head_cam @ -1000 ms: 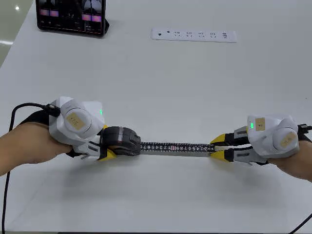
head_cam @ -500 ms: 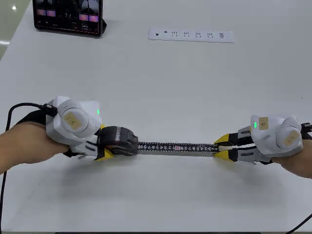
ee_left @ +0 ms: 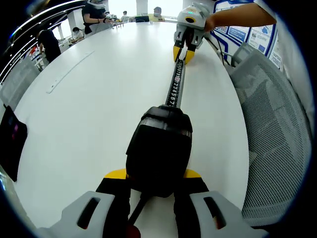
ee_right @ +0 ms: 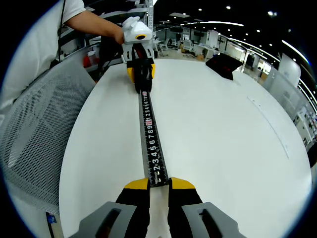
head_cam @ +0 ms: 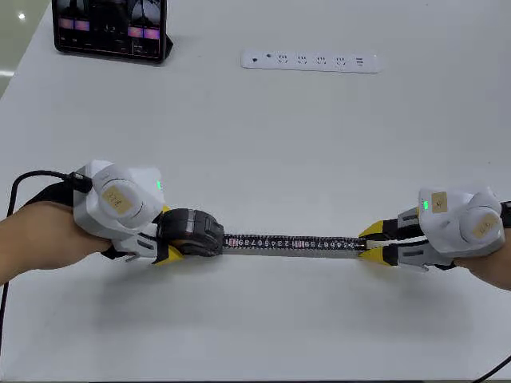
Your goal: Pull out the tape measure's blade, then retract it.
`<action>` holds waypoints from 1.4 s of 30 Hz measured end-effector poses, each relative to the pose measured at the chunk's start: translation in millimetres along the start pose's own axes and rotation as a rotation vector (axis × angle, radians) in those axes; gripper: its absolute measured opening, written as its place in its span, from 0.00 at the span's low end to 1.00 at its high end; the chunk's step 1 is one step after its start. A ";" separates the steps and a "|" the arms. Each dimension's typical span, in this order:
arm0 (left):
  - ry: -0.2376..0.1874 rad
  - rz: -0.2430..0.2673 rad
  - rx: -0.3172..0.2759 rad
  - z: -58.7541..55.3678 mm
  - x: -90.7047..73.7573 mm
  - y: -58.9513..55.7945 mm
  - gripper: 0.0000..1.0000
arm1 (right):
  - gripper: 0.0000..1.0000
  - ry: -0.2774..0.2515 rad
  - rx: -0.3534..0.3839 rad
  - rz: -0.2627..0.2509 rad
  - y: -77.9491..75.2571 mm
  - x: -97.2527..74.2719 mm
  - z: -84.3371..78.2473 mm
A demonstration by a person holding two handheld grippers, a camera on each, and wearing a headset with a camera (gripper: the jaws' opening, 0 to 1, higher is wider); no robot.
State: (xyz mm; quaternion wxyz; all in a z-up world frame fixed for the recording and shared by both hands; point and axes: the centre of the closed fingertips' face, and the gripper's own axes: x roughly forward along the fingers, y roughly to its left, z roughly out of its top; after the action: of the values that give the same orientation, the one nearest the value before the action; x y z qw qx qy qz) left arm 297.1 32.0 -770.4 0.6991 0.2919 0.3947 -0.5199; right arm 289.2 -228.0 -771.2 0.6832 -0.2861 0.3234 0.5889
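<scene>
Pinching the tip of the blade (ee_right: 151, 144), the right gripper (ee_right: 159, 184) has its yellow-tipped jaws closed flat on the lowest numbers. The end hook is hidden between them. Over at the left, the left gripper (ee_left: 153, 174) is clamped across the rear of the black case (ee_left: 159, 148), one jaw on each flank, with the case mouth facing away from it.

Whereabouts: the tape measure (head_cam: 192, 231) sits toward the near side of the white table (head_cam: 279, 144), case at left, blade run out to the right. Cannot tell whether the blade rests on the surface or hangs just above it.

Axis: the long axis runs left to right, roughly parallel to the near table edge. The blade leaves the case pointing right, printed face up, numbers climbing toward the case.

Handling, my reading: the case is compact, rigid and likely carries most of the weight. Its shell looks grippy, so hold it across the flanks. The blade is thin springy steel, stiff while straight, apt to buckle if twisted or left to sag, and slick at the edges. Hold it flat at the tip. The return spring probably pulls hard, so walking it back in looks safer than letting go.

Farther out: a power strip (head_cam: 310, 61) at far centre and a dark tablet (head_cam: 110, 28) at far left, both well apart from the work.
</scene>
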 end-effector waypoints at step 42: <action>0.009 0.016 0.006 1.6 0.6 0.9 0.29 | 0.11 0.070 0.031 0.012 -4.5 -10.3 -20.4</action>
State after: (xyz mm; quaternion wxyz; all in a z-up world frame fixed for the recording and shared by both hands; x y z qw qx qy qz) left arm 298.5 30.6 -770.1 0.7004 0.2995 0.3940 -0.5143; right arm 290.5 -250.8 -775.9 0.6721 -0.2940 0.3580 0.5776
